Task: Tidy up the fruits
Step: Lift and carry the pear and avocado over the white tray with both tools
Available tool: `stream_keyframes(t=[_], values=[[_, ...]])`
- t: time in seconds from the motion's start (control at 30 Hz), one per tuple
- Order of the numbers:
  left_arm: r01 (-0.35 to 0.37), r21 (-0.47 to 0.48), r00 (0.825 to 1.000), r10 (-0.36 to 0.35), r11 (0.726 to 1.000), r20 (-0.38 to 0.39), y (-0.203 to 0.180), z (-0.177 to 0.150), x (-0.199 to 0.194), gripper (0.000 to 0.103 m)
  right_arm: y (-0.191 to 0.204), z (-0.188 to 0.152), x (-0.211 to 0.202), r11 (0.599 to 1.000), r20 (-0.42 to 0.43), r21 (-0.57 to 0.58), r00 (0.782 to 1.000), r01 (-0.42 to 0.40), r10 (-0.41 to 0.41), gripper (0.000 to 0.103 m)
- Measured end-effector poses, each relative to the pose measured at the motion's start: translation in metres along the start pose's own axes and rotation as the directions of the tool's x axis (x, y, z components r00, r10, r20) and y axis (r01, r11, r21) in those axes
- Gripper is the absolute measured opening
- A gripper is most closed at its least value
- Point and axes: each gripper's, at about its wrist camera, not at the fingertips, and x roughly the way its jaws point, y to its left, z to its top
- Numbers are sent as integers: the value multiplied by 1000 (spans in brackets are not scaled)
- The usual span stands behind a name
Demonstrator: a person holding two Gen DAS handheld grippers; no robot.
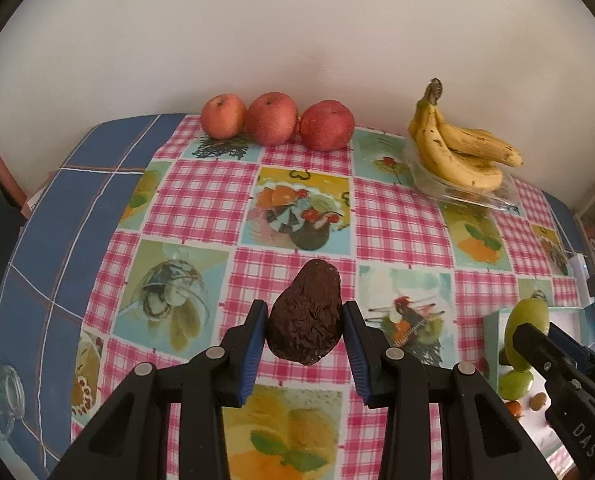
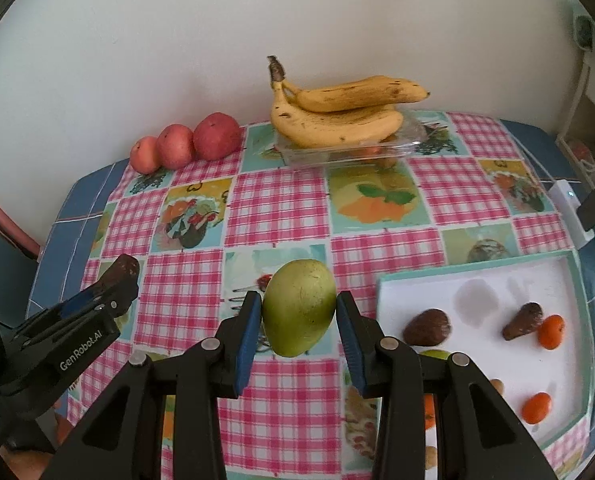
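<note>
My left gripper (image 1: pixel 304 334) is shut on a dark brown wrinkled avocado (image 1: pixel 305 314), held above the checked tablecloth. My right gripper (image 2: pixel 299 326) is shut on a green mango (image 2: pixel 300 307), also off the table. In the left wrist view the right gripper (image 1: pixel 537 340) shows at the right with the mango (image 1: pixel 524 322). In the right wrist view the left gripper (image 2: pixel 115 280) shows at the left with the avocado tip (image 2: pixel 123 270). Three red apples (image 1: pixel 275 120) line the wall. A bunch of bananas (image 2: pixel 337 114) rests on a clear plastic container (image 2: pixel 345 148).
A white tray (image 2: pixel 477 280) at the right holds two more dark avocados (image 2: pixel 427 327), small orange fruits (image 2: pixel 551 331) and a green fruit (image 1: pixel 515 384). A glass (image 1: pixel 1 400) lies at the table's left edge. A white device (image 2: pixel 569 208) sits by the right edge.
</note>
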Motion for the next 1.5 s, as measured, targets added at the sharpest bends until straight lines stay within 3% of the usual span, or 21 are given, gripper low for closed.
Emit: stream_keyframes(t=[0.37, 0.6, 0.7, 1.1, 1.3, 1.5], values=[[27, 16, 1000, -27, 999, -11, -30, -16, -11, 41, -37, -16, -17, 998, 4, 24, 999, 54, -55, 40], [46, 75, 999, -45, 996, -15, -60, -25, -17, 41, -82, -23, -25, 991, 0, 90, 995, 100, -100, 40], [85, 92, 996, -83, 992, -24, -75, -27, -19, 41, -103, -25, -29, 985, -1, 124, 993, 117, -117, 40], [218, 240, 975, -205, 946, -80, -163, -58, -28, 41, -176, -40, -46, 957, -3, 243, 987, 158, -163, 40], [254, 302, 965, -218, 919, -147, -197, -88, -22, 41, -198, -52, -51, 947, -11, 275, 985, 166, -169, 40], [294, 298, 947, -236, 908, -216, -209, -107, -12, 41, -213, -64, -45, 940, -43, 290, 984, 181, -176, 40]])
